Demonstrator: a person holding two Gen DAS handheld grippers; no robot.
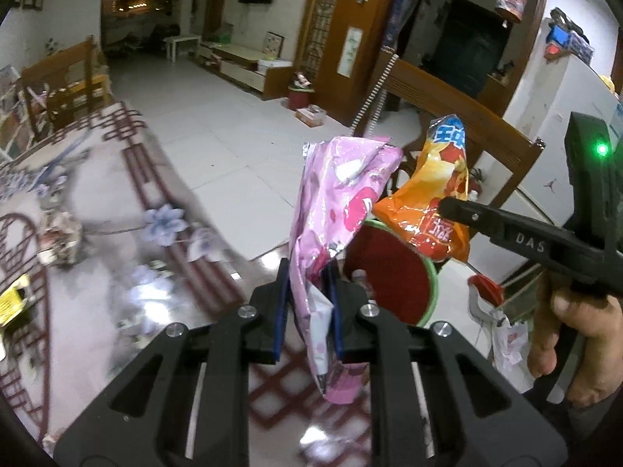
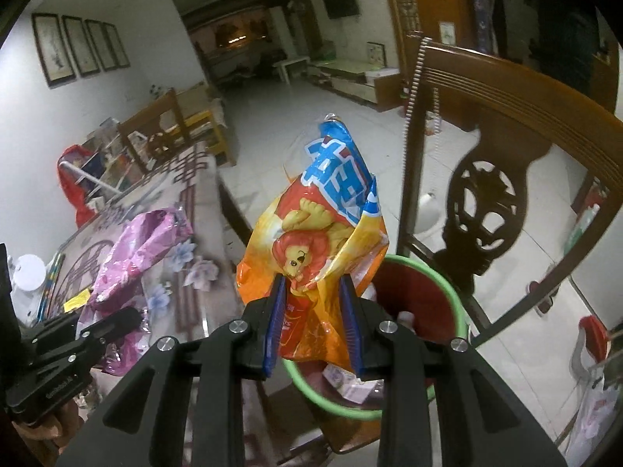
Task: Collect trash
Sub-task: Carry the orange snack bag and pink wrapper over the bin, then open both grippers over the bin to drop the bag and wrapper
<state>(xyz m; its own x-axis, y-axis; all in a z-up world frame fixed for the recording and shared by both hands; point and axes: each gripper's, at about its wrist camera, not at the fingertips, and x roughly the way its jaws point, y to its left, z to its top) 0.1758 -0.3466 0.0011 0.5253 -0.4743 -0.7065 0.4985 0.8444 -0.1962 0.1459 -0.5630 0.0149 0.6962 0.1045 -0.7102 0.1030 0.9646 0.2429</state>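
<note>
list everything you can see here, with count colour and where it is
pink wrapper: one, pink and silver, clamped in the left tool
orange snack bag: one, orange with a blue top, clamped in the right tool
trash bin: one, red with a green rim, on the floor beside the table, below the bag
table: one, red lattice and pale flower pattern, left of the bin
wooden chair: one, brown, carved back, just behind the bin
second chair: one, brown, at the table's far end
framed pictures: four, dark frames, on the left wall
left tool: one, black with blue pads, shut
right tool: one, black with blue pads, shut
hand: one, holding the right tool's grip
</note>
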